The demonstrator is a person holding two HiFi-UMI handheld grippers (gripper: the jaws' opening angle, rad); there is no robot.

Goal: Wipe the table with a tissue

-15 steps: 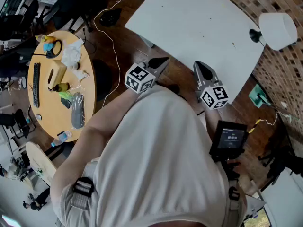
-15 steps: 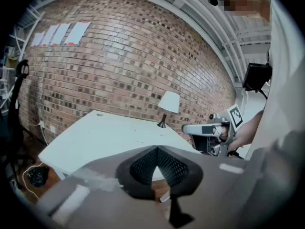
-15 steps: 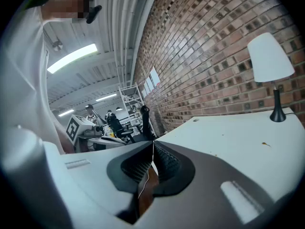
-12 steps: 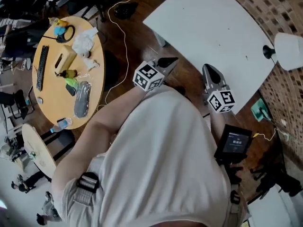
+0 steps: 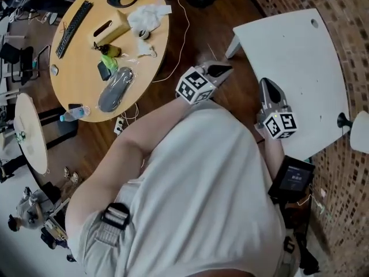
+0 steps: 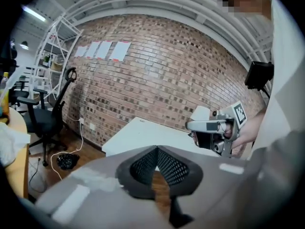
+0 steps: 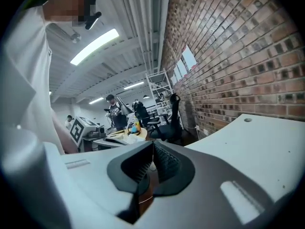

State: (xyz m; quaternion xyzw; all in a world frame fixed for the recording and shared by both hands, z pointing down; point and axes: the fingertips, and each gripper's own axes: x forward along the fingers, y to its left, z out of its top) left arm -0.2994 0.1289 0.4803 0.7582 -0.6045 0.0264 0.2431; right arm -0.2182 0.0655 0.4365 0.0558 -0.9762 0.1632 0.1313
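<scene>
White table [image 5: 294, 56] just ahead; left gripper [image 5: 222, 70] and right gripper [image 5: 267, 85] both pinched closed, nothing held, near its edge.

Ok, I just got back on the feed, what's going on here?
A person holds a gripper in each hand. The left gripper and right gripper are both shut and empty, held out near the edge of the white table. The tissue box and a crumpled tissue sit on the round wooden table off to the left, untouched. No wiping has begun.
</scene>
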